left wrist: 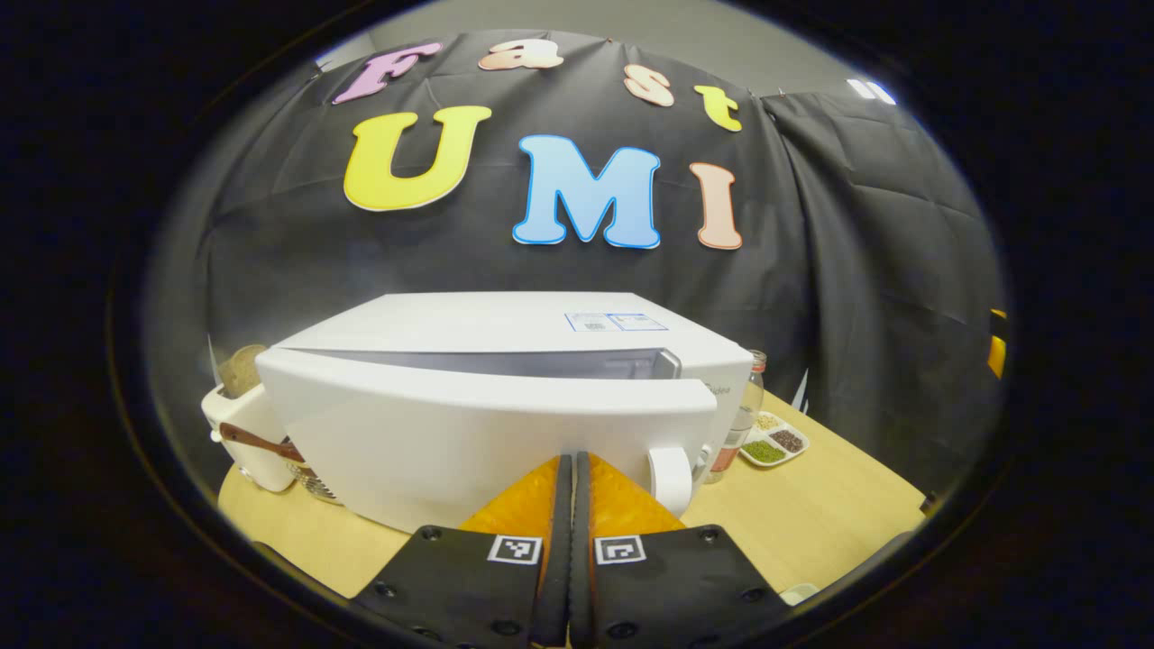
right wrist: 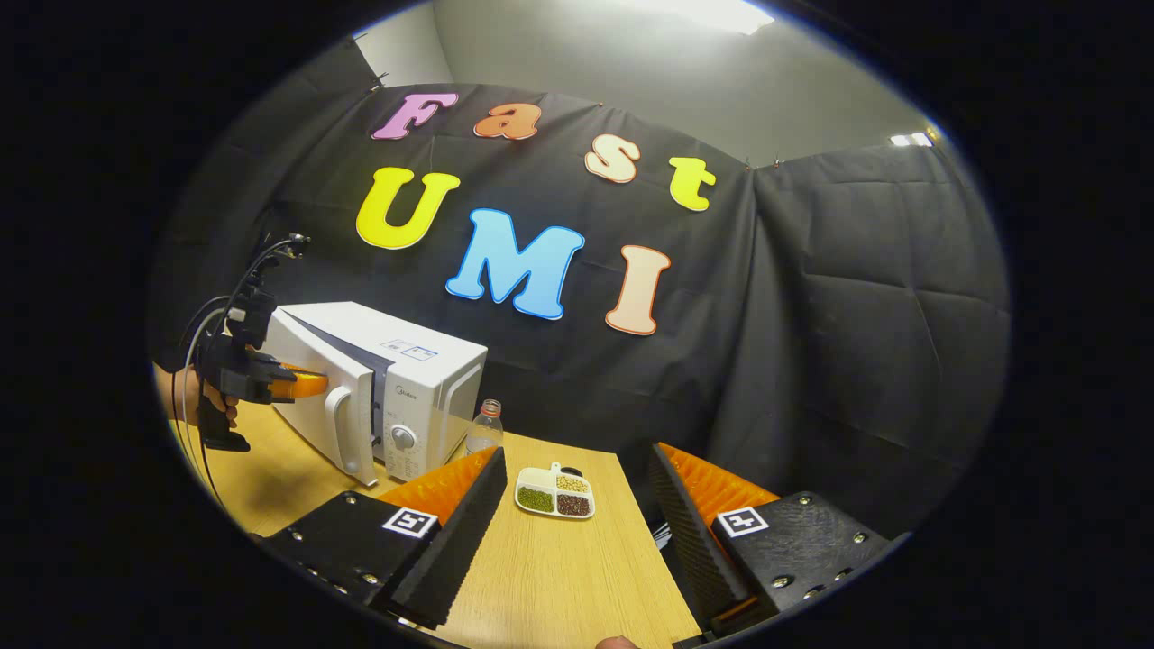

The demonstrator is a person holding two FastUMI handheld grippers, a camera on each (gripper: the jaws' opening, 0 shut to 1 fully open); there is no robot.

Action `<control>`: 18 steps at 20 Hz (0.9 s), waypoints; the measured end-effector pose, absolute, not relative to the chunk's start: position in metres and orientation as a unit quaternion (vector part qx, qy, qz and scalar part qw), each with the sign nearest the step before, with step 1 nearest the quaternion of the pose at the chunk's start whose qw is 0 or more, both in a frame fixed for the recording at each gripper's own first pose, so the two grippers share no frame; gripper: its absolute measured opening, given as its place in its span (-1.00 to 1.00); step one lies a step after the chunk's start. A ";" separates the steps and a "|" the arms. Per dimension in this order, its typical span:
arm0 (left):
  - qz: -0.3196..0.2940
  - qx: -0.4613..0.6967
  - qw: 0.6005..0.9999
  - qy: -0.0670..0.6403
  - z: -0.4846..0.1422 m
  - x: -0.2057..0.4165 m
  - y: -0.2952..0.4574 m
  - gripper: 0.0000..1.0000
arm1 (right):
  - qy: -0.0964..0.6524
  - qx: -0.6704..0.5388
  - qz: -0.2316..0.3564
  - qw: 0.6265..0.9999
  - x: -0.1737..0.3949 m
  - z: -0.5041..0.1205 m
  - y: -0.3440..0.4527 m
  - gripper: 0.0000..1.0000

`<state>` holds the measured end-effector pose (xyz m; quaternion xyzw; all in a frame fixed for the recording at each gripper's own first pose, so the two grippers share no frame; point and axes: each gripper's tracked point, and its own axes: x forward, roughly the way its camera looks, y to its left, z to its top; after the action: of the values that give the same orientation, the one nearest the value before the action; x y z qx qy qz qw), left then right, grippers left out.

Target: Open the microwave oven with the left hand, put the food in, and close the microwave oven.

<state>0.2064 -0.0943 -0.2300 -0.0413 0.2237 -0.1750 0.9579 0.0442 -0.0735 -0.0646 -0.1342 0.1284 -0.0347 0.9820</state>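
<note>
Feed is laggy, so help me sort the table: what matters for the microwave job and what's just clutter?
For the job:
microwave oven, door ajar
door handle
food tray
left gripper
right gripper

Lying about:
bottle
white container behind the door

Microwave (right wrist: 397, 388) door (left wrist: 487, 433) stands slightly ajar, a narrow gap along its top edge. Left tool (left wrist: 571, 469) sits tight against the door face. Bottle (right wrist: 485, 431) and divided dish (right wrist: 554, 494) occupy the table (right wrist: 577, 577) beside the microwave (bare wood nearer the right tool (right wrist: 577, 505)).

black tool (left wrist: 571, 469) mounts, square markers, screws
</note>
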 end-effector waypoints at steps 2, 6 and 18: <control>-0.172 -0.055 0.956 0.230 -0.235 0.217 -0.099 -0.84 | 0.133 -0.132 -0.038 0.981 0.042 -0.066 -0.077 0.94; -0.169 -0.072 0.955 0.234 -0.239 0.228 -0.105 -0.84 | 0.141 -0.124 -0.040 0.981 0.041 -0.070 -0.079 0.94; -0.193 -0.041 0.963 0.182 -0.169 0.202 -0.122 -0.84 | 0.136 -0.039 0.027 0.990 0.070 -0.063 -0.029 0.94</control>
<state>0.2025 -0.1225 -0.1691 -0.0407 0.1822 -0.1934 0.9632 0.0701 -0.0289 -0.0630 -0.0386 0.1357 0.0269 0.9896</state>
